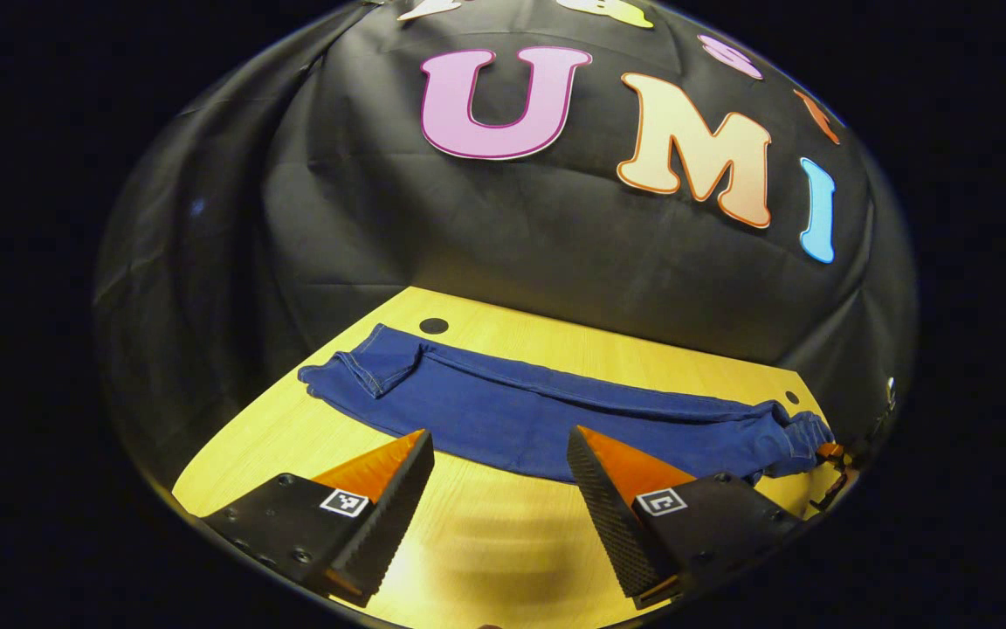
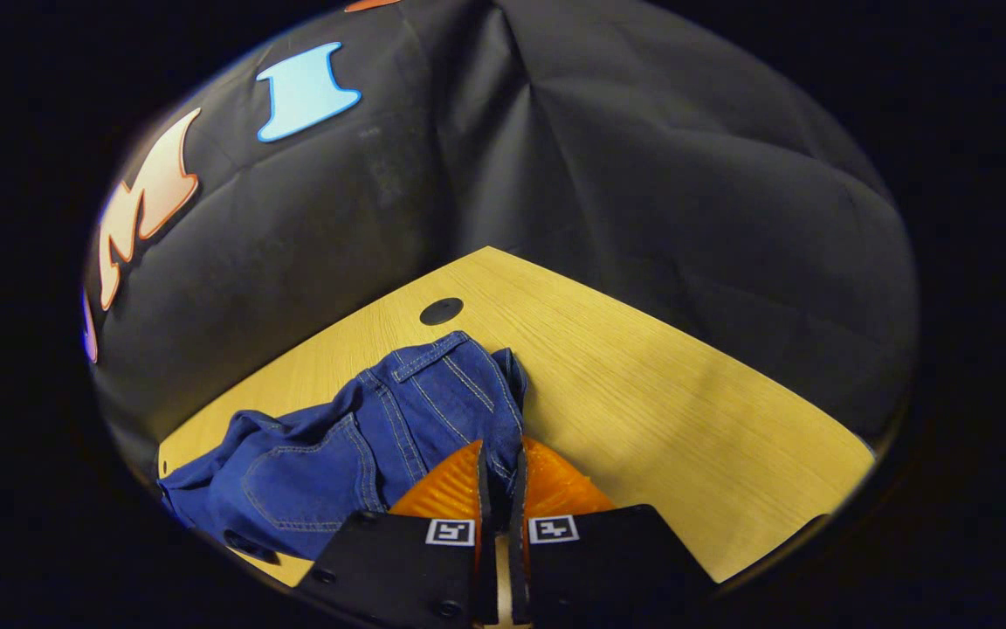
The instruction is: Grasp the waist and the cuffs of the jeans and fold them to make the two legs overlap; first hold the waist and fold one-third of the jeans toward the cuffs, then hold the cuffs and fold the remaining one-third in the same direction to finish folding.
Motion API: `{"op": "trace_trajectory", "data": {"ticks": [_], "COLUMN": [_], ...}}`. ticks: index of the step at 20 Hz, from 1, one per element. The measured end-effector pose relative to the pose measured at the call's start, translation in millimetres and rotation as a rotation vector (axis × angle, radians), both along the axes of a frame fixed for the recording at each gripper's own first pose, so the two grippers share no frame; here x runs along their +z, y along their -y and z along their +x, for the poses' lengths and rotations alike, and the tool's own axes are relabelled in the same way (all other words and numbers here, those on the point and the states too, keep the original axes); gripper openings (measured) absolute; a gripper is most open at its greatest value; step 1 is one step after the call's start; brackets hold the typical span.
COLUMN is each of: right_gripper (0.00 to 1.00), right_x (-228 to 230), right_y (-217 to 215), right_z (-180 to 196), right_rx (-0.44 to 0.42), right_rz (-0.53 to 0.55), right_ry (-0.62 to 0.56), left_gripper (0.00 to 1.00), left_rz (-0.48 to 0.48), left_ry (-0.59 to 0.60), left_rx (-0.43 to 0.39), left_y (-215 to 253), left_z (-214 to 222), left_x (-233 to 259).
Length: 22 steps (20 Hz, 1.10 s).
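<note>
Left hand-held gripper [image 1: 499, 454]: fingers spread wide, nothing between them, hovering over bare counter [image 1: 485, 542] just short of the near edge of the jeans [image 1: 555, 411]. Black finger pads with orange backs; a small square marker tag sits on each finger body. Beyond its tips, in the left gripper view, the jeans lie flat as one long blue band across the wooden counter, running left to right, legs stacked one on the other. The cuffs [image 1: 363, 371] sit at the left end, one corner flipped over to show the hem stitching. The bunched waist [image 1: 795, 437] is at the far right end, near the counter's edge. A dark round hole [image 1: 434, 326] in the counter sits just behind the cuff end, and a smaller dark spot [image 1: 792, 397] lies near the waist end.

Right hand-held gripper [image 2: 500, 476]: fingers pressed together, pinching a fold of denim at the waist [image 2: 451, 384]; cloth goes down between the two pads. In the right gripper view the waist end is rumpled and gathered up off the counter [image 2: 686, 411], with a back pocket [image 2: 302, 480] and its stitching showing to the left. Another round hole [image 2: 442, 310] lies just beyond the waistband. To the right of the gripper is plain wood, with the black cloth wall [image 2: 643, 192] behind.
</note>
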State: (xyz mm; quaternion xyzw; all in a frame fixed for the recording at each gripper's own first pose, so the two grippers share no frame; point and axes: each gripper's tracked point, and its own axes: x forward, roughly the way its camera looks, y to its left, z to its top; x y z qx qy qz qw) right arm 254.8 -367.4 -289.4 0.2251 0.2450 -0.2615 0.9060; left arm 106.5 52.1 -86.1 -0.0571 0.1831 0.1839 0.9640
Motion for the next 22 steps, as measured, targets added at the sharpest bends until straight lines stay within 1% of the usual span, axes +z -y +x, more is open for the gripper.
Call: {"op": "trace_trajectory", "data": {"ticks": [1,3,5,8,10,13,14,16,17,19,22], "right_gripper": [0.06,0.05,0.04,0.05,0.05,0.05,0.04,0.04,0.03,0.03,0.03], "right_x": [11,31,57,102,131,171,189,222,232,248,271], "right_y": [-1,-3,-16,-53,-83,-129,-144,-187,-207,-250,-309], "right_z": [-3,0,7,23,34,42,45,47,50,54,52], "right_rx": [-0.012,-0.030,-0.029,-0.001,0.032,0.104,0.135,0.214,0.250,0.327,0.443], "right_rz": [0.024,0.029,0.044,0.152,0.227,0.309,0.331,0.385,0.404,0.440,0.537], "right_ry": [0.010,0.063,0.129,0.264,0.351,0.445,0.474,0.542,0.570,0.616,0.672], "left_gripper": [0.95,0.95,0.95,0.95,0.94,0.95,0.95,0.95,0.95,0.95,0.95], "left_rz": [-0.002,-0.002,0.008,0.029,0.019,-0.017,-0.018,-0.019,-0.024,-0.045,-0.070], "left_ry": [-0.002,-0.005,-0.008,-0.014,-0.011,-0.003,-0.001,0.002,0.005,0.012,0.028], "left_rx": [-0.009,-0.023,-0.045,-0.087,-0.103,-0.128,-0.136,-0.158,-0.168,-0.182,-0.183], "left_y": [-2,-10,-18,-32,-41,-49,-51,-55,-56,-58,-65], "left_z": [-1,0,-1,0,0,1,1,0,0,0,-1], "left_x": [-1,-3,-2,-2,-5,-8,-8,-9,-10,-12,-13]}}
